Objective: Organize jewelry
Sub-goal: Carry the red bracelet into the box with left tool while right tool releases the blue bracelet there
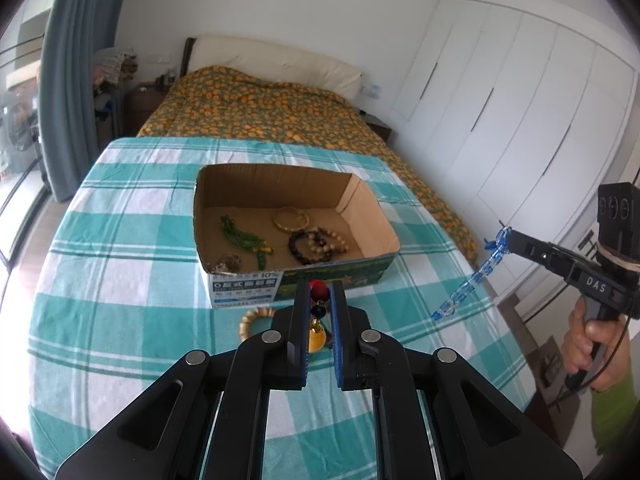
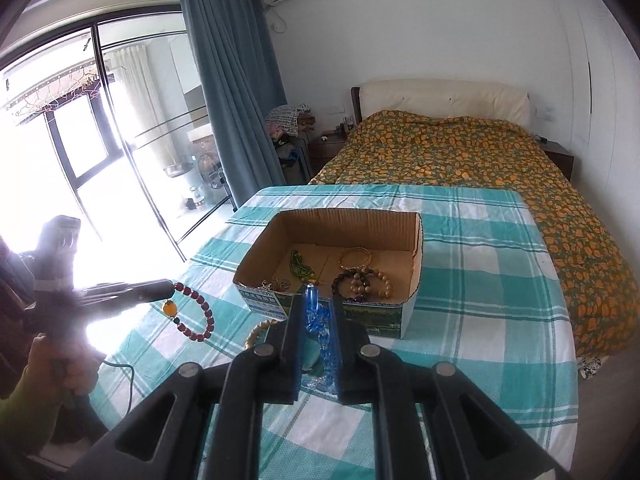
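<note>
Transport is the step in hand: both tongs are loaded and held above the checked counter [image 1: 120,248], near side of the cardboard box [image 1: 376,216]. Left tongs [image 1: 320,292] pinch a red bead bracelet [image 2: 196,312] with an amber pendant; right tongs [image 2: 318,300] pinch a blue chain [image 1: 472,284] that dangles free. The box already holds green, gold and dark bead pieces. A pale bead ring [image 1: 252,320] lies on the cloth just near of the box. Next, each load likely needs carrying over the near wall before release.
</note>
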Demonstrator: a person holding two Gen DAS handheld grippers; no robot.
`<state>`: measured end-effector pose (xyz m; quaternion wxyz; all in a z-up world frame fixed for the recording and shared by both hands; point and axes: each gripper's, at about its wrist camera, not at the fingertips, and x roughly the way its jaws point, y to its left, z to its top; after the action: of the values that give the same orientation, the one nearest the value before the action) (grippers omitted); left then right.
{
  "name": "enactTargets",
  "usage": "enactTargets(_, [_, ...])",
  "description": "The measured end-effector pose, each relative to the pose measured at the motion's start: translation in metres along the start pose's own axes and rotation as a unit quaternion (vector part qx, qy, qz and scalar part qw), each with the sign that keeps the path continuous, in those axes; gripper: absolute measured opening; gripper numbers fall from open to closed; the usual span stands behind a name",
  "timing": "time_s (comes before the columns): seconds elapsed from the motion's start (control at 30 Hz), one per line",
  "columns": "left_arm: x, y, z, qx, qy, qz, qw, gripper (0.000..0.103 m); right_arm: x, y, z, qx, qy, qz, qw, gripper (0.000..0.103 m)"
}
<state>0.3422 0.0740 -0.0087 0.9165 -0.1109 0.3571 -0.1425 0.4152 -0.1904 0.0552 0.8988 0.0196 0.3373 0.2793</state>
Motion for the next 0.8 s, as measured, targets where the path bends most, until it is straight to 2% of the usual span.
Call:
enactTargets(0.33, [0.051, 0.023, 0.051, 0.001, 0.013, 0.015, 0.9998, 0.007, 0.052, 0.004, 0.055, -0.041, 0.001, -0.032, 0.999, 0.012])
enactTargets(0.57, [0.106, 0.031, 0.081, 0.006, 0.025, 0.034, 0.9991, 0.007, 0.117, -0.012, 0.087, -0.053, 0.027, -0.058, 0.997, 0.012])
enactTargets(0.8, [0.166, 0.035, 0.099, 0.010, 0.047, 0.049, 0.9977, 0.007, 0.182, -0.040, 0.102, -0.074, 0.054, -0.108, 0.990, 0.012])
